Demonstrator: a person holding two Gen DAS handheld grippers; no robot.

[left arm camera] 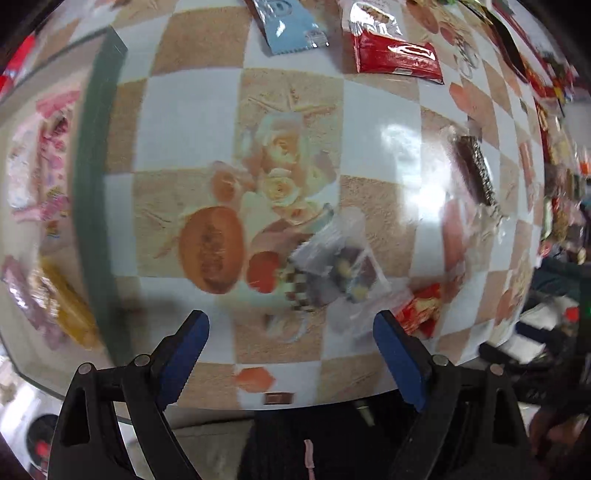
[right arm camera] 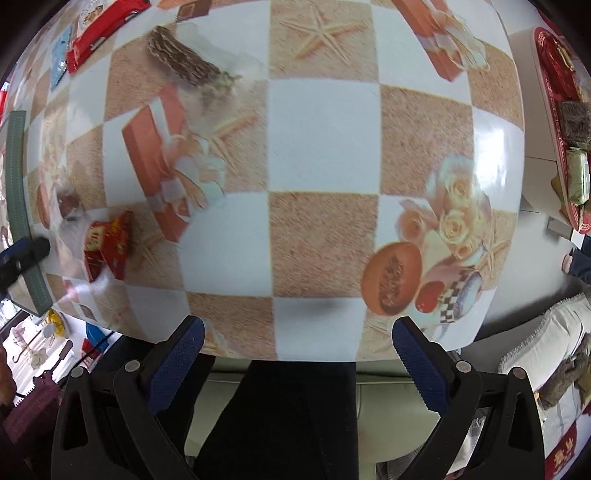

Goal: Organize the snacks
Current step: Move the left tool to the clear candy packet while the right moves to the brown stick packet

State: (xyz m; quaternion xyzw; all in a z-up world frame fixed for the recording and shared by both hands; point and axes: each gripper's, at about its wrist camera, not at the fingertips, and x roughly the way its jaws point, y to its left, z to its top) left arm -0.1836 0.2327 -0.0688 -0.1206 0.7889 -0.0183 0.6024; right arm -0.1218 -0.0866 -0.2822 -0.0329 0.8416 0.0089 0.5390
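- Two grippers in my feeds, both over the checkered tablecloth [right arm camera: 321, 140]; left gripper [left arm camera: 291, 332] spread wide, nothing between its blue pads [left arm camera: 186, 354]; right gripper [right arm camera: 297, 338] likewise spread and holding nothing.
- Clear snack bag [left arm camera: 340, 262] lies flat just ahead of the left gripper, toward its right finger; blurred, long axis hard to judge.
- Small red packet [left arm camera: 421, 310] just beside that bag, near the right fingertip; in the right view it [right arm camera: 107, 247] sits at left, tilted.
- Dark bar in clear wrap [left arm camera: 474, 170] farther right, long axis running diagonally, away and leftward; well apart from the bag.
- Red wrapper [left arm camera: 397, 55] and blue wrapper [left arm camera: 291, 29] at the far edge, side by side.
- Green-rimmed tray [left arm camera: 92, 184] at left holds several snacks; contents too blurred to name.
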